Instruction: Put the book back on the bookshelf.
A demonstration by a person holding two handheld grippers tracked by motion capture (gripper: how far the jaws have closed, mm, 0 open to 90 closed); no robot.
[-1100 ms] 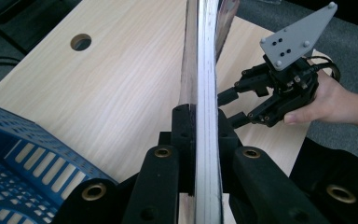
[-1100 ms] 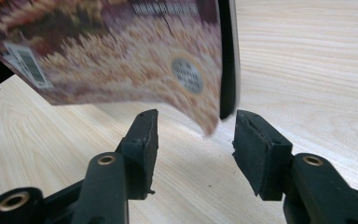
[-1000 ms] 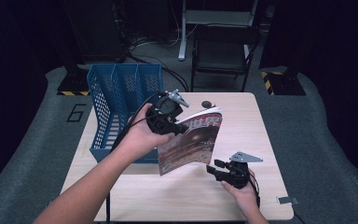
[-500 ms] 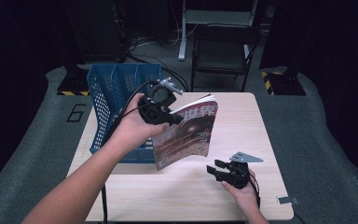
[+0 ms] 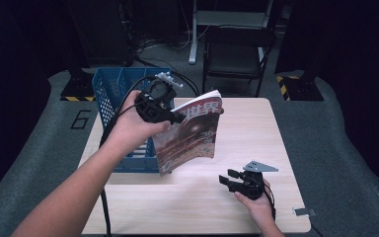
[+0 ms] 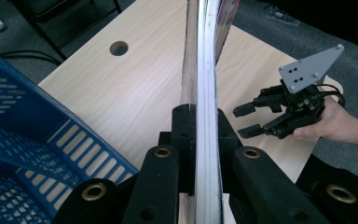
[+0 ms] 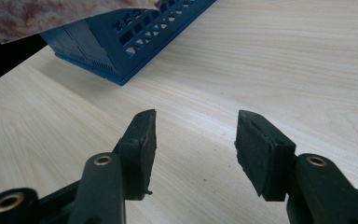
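A magazine with a brown cover and large characters hangs in the air above the table, beside the blue basket. My left gripper is shut on its upper edge. In the left gripper view the magazine stands edge-on between the two closed jaws, and my left gripper pinches it. My right gripper rests low on the table near the front right, open, with nothing between its fingers. Its jaws in the right gripper view stand apart over bare wood, my right gripper pointing toward the basket.
The wooden table has a round cable hole near its far edge. A dark chair and a desk leg stand behind the table. Grey floor mat surrounds it, with striped tape at the corners.
The left hand has lifted the magazine and carried it to the left, closer to the blue basket. The right gripper has stayed where it was.
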